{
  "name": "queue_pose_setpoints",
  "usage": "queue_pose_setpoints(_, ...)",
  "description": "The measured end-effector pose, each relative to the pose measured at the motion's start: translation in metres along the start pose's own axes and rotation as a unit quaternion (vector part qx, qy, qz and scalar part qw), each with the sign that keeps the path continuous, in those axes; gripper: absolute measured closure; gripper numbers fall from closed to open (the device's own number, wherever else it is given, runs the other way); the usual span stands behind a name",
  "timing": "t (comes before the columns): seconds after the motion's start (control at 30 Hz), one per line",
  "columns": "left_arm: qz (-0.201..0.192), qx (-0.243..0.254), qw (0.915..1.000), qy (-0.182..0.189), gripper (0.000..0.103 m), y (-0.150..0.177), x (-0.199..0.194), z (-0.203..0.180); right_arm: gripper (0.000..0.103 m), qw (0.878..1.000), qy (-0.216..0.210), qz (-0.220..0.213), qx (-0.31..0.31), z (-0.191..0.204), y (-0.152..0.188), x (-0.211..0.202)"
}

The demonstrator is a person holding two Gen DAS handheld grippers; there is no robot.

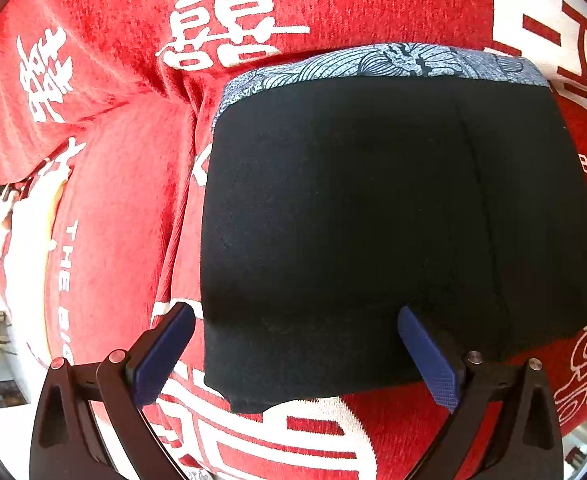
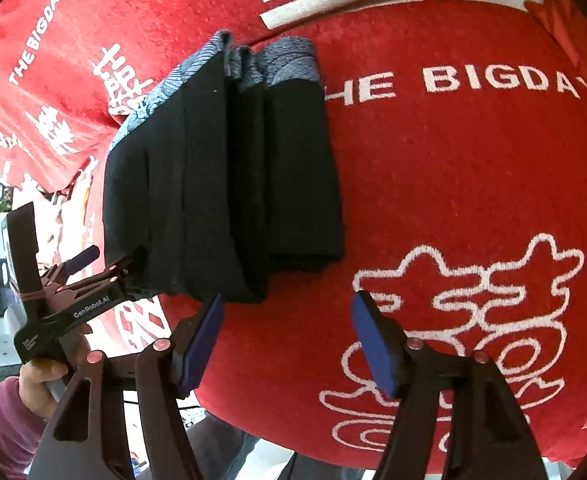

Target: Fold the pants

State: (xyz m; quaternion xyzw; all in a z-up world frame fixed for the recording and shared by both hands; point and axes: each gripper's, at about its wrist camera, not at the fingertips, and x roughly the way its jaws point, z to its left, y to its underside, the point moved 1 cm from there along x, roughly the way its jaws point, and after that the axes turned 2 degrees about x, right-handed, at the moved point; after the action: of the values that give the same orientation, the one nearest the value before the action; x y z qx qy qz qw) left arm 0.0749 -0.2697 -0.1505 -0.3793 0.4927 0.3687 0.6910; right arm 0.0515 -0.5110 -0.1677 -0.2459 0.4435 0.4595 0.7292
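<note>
the pants (image 1: 393,220) lie folded on the red blanket (image 1: 125,208), the left gripper (image 1: 293,348) and right gripper (image 2: 289,340) both open and empty, so only withdrawing seems left.

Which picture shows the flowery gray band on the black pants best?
The left wrist view. There the patterned waistband runs wide and flat across the far edge of the black pants, so its drawn pattern shows. In the right wrist view the waistband is seen from the side, bunched into folded layers.
</note>
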Motion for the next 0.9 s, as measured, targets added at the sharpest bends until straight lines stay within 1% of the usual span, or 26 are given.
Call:
queue_pose_setpoints(0.27,0.002,-0.020,0.9998,0.001,0.001,0.002,0.000,0.002,0.027,1.000,-0.017,0.020,0.002,-0.003,-0.005,0.009)
queue_pose_setpoints(0.4,0.004,-0.011,0.9999,0.009,0.001,-0.002,0.003,0.003,0.026,1.000,-0.013,0.020,0.004,-0.002,-0.007,0.009)
queue_pose_setpoints(0.5,0.006,-0.004,0.9999,0.015,0.001,-0.003,0.004,0.003,0.026,1.000,-0.008,0.013,0.013,-0.004,-0.007,0.003)
queue_pose_setpoints(0.7,0.017,0.005,0.9994,0.028,0.001,-0.007,0.006,0.005,0.025,0.999,-0.014,-0.001,0.036,-0.007,-0.013,-0.003)
queue_pose_setpoints(0.9,0.022,0.005,0.9990,0.038,0.001,-0.008,0.008,0.006,0.023,0.999,-0.021,-0.013,0.030,0.001,-0.014,-0.008)
